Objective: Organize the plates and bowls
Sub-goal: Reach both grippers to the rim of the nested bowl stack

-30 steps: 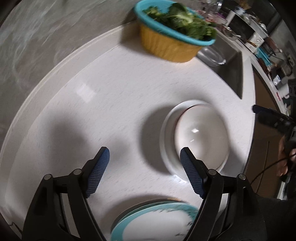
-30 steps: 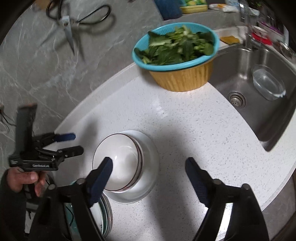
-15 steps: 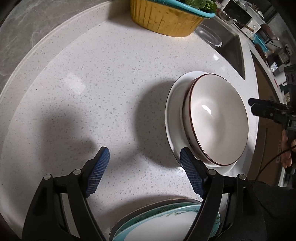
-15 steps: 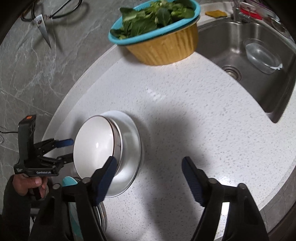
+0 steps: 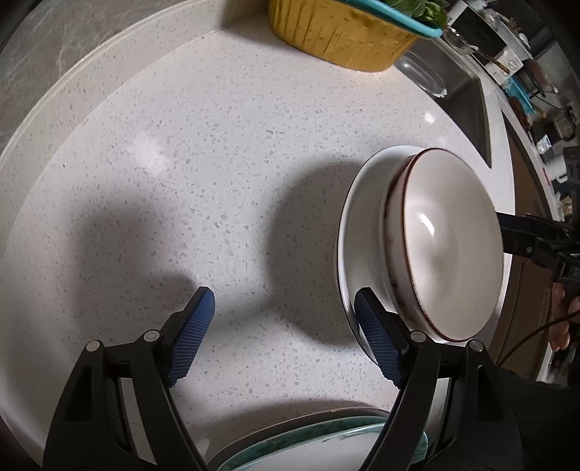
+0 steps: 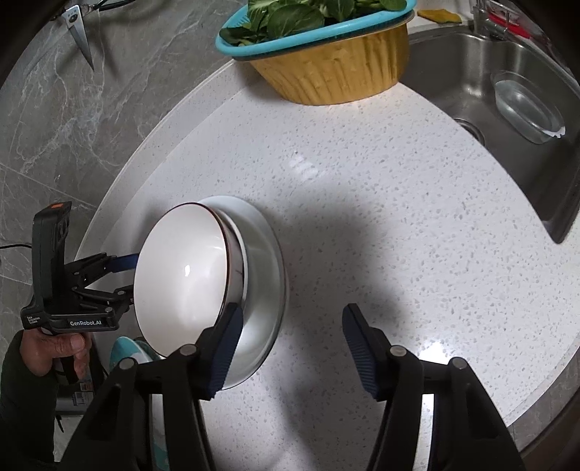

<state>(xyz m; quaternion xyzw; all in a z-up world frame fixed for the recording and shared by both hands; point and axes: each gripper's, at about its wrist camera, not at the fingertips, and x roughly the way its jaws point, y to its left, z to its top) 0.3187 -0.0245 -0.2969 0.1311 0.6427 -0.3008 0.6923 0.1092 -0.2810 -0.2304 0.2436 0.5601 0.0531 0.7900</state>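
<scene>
Both our grippers have dropped toward the worktop (image 5: 217,152); bowls now loom larger, so a grab looks imminent. Left gripper (image 5: 286,337) fingers spread, nothing between. Right gripper (image 6: 290,347) fingers closing, still empty. Teal plates (image 5: 326,445) nearest, probably stacked. Brown-rimmed bowl (image 6: 181,279) nests in white bowl (image 6: 264,290). Beyond, basket (image 6: 333,76) holds greens (image 6: 311,14).

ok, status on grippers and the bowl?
Left gripper open, empty. Right gripper closing, nothing between pads. Bowl nested in white dish. Nothing in the way.
</scene>
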